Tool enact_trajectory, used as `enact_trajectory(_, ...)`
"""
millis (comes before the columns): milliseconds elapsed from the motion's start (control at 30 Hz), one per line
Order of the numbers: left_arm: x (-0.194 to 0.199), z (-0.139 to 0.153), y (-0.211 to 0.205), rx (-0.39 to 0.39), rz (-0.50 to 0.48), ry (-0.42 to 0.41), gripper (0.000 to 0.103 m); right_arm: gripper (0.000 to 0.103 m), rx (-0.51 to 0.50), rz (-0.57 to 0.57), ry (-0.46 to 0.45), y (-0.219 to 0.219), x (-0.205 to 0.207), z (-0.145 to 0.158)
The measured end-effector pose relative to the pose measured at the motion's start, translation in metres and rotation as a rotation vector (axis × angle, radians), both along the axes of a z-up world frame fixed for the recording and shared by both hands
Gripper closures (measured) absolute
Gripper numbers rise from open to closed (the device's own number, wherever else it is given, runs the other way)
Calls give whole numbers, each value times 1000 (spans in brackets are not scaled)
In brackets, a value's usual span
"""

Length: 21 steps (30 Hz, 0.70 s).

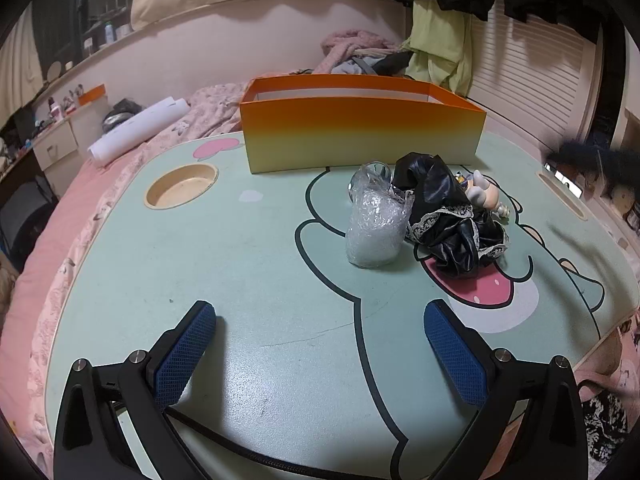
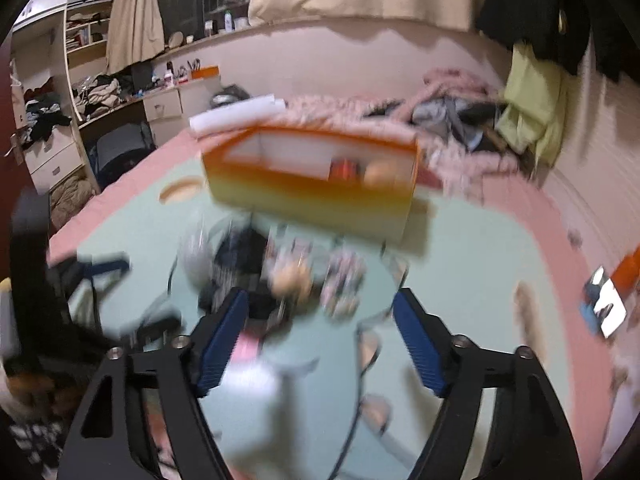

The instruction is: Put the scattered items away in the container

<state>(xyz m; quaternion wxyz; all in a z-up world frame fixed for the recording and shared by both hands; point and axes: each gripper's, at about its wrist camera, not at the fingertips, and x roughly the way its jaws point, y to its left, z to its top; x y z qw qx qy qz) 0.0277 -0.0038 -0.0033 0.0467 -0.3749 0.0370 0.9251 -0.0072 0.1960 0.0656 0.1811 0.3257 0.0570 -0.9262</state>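
An orange-to-yellow open box (image 1: 360, 136) stands at the far side of the mint cartoon table (image 1: 240, 264). In front of it lie a clear glass wrapped in bubble wrap (image 1: 374, 224), a black lace-trimmed garment (image 1: 448, 216) and a small doll figure (image 1: 486, 196). My left gripper (image 1: 320, 316) is open and empty, well short of the glass. The right wrist view is motion-blurred: my right gripper (image 2: 320, 312) is open above the table, with the blurred items (image 2: 288, 276) just ahead and the box (image 2: 312, 188) beyond, some objects inside it.
A round cup recess (image 1: 182, 186) is in the table at the left. A rolled white paper (image 1: 136, 130) lies on the pink bed behind. Clothes pile (image 1: 360, 56) lies behind the box. A phone-like object (image 2: 606, 304) lies at the right.
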Motion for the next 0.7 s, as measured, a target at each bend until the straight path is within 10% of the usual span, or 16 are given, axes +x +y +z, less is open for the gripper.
enact_trajectory(200, 0, 0, 0, 1, -1, 0, 0, 45, -96, 29, -142, -10, -107, 53)
enact_trajectory(400, 0, 0, 1, 2, -2, 1, 0, 45, -49, 20, -376, -50, -212, 24)
enact_trajectory(700, -3, 0, 0, 6, -9, 6, 0, 53, 101, -58, -556, -70, -262, -34)
